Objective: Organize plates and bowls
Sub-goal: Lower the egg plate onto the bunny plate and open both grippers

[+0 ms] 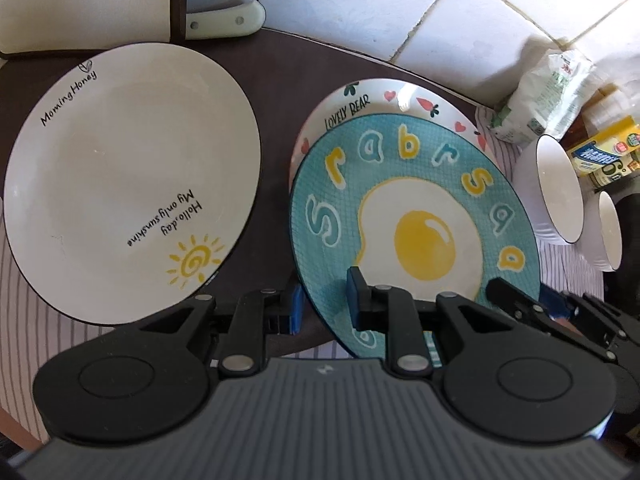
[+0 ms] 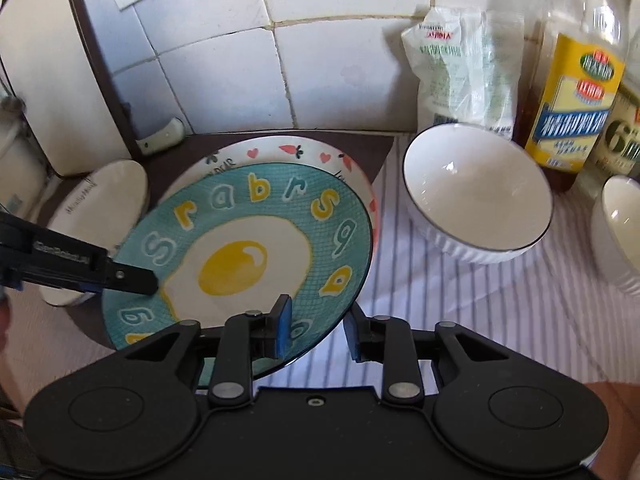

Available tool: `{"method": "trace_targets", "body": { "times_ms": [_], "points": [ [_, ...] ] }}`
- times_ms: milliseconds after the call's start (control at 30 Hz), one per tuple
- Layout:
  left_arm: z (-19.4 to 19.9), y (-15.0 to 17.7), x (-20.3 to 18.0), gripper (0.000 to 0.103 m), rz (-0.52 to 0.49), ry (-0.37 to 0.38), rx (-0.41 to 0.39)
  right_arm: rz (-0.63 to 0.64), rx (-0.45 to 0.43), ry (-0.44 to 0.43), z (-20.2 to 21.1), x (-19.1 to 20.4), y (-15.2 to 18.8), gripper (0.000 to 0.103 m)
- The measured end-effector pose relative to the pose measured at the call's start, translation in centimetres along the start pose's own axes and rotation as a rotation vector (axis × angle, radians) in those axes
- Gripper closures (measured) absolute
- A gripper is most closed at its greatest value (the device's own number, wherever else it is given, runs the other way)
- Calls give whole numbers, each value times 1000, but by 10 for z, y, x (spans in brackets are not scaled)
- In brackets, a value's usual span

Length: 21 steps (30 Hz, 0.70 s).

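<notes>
Both grippers at the near rim of the egg plate [image 1: 420,216].

The egg plate rests on the bear plate [image 1: 360,100]. Left gripper [image 1: 326,300] clamps its rim; right gripper [image 2: 316,330] straddles the rim, pads clear, just beside the white bowl [image 2: 476,196].

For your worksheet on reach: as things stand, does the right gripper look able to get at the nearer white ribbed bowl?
Probably yes. The right gripper straddles the egg plate rim, pads apparently not pressing; the white ribbed bowl stands beside it on bare striped cloth, nothing between.
</notes>
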<state>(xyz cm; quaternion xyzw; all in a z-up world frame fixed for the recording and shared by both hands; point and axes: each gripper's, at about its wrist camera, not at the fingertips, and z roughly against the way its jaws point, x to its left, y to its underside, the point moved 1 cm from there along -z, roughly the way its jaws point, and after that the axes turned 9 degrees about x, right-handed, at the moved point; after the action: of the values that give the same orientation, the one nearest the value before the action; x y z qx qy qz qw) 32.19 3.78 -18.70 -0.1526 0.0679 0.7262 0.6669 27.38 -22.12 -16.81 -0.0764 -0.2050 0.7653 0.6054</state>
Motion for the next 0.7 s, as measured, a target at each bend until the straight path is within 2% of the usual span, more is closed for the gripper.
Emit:
{"method": "trace_targets", "body": {
  "times_ms": [100, 233, 467, 600, 700],
  "points": [
    [0, 0, -2, 83, 7, -6, -3, 44, -12, 71, -2, 10, 0, 63],
    [-2, 0, -3, 83, 24, -11, -21, 29, -20, 82, -9, 7, -1, 61],
    [2, 5, -6, 82, 17, -14, -19, 116, -69, 202, -16, 20, -3, 60],
    [15, 13, -9, 81, -4, -28, -25, 169, -137, 234, -3, 29, 2, 60],
    [30, 21, -12, 81, -35, -38, -38, 166, -159, 221, 15, 32, 4, 60]
  ]
}}
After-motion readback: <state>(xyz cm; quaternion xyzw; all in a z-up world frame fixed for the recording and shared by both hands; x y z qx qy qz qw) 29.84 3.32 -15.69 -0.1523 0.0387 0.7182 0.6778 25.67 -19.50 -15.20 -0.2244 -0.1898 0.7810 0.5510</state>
